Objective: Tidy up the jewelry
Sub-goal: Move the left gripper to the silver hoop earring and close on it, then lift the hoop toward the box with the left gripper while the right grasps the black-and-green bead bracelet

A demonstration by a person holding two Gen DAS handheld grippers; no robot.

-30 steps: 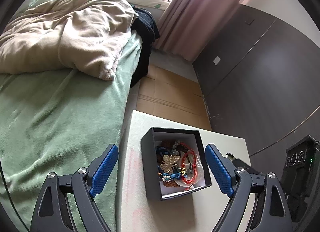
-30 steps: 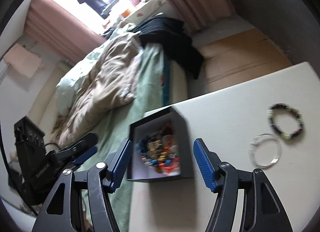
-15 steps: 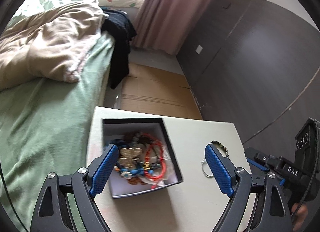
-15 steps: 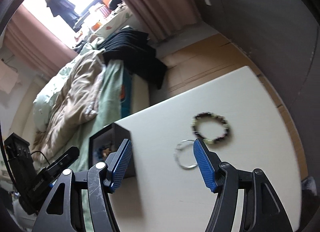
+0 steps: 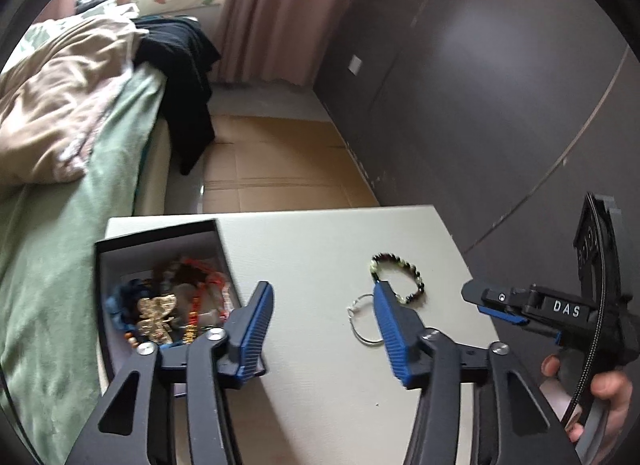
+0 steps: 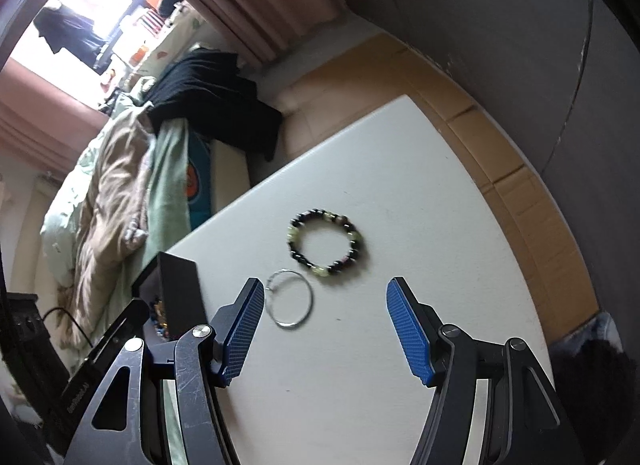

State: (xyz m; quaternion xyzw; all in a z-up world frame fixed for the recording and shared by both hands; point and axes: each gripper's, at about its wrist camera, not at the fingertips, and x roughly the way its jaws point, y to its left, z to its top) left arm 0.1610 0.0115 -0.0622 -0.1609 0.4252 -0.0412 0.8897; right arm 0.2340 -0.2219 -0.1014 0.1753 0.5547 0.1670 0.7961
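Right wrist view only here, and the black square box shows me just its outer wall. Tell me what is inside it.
Observer: The black square box is open on top. A tangle lies in it: a gold butterfly-shaped ornament, red beaded strands and dark blue beads.
Operator: Report the left gripper; I see only its body.
Observer: The left gripper is open and holds nothing. It points at the white table, between the box and the thin silver ring.
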